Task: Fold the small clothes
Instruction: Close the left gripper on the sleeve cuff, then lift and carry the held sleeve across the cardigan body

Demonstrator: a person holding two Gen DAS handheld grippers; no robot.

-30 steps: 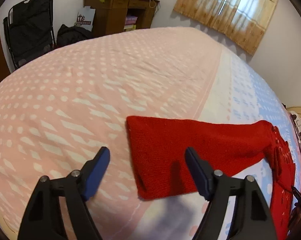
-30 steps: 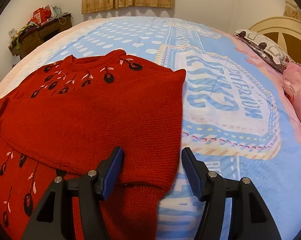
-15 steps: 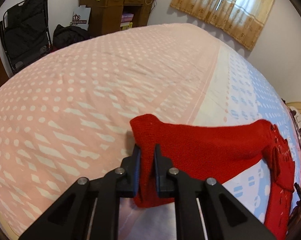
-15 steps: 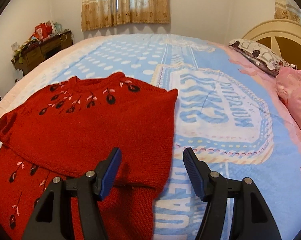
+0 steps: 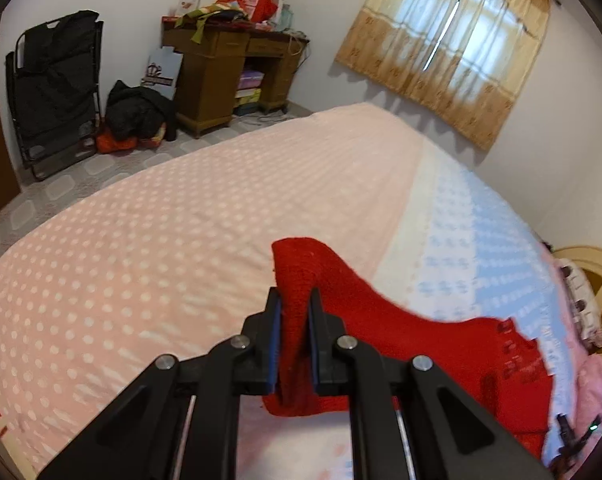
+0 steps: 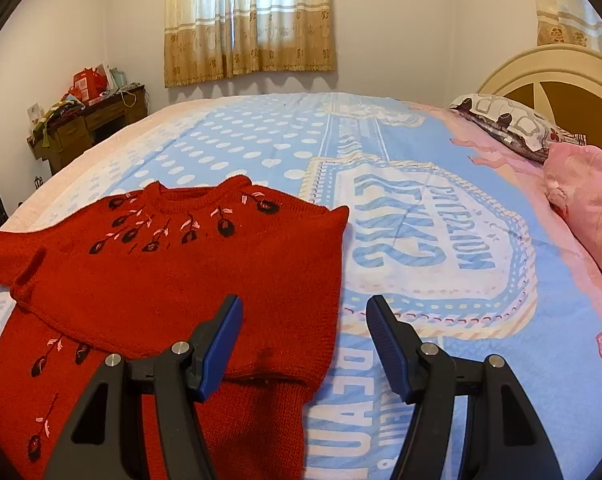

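Note:
A red knit sweater (image 6: 173, 276) with dark embroidered flowers lies on the bed, one sleeve folded across its chest. In the left wrist view my left gripper (image 5: 295, 300) is shut on the cuff end of the other sleeve (image 5: 297, 268) and holds it lifted above the bedspread; the sleeve trails right toward the sweater body (image 5: 481, 360). In the right wrist view my right gripper (image 6: 303, 308) is open and empty, hovering above the sweater's right edge near the folded sleeve.
The bed has a pink dotted cover (image 5: 161, 248) and a blue printed part (image 6: 421, 216). Pillows (image 6: 513, 128) and a headboard (image 6: 561, 76) lie at the right. A wooden desk (image 5: 229, 68), a black folded chair (image 5: 53, 88) and curtains (image 5: 449, 44) stand beyond.
My left gripper closed on the sleeve cuff and lifted it off the bed. My right gripper stayed open and rose away from the sweater.

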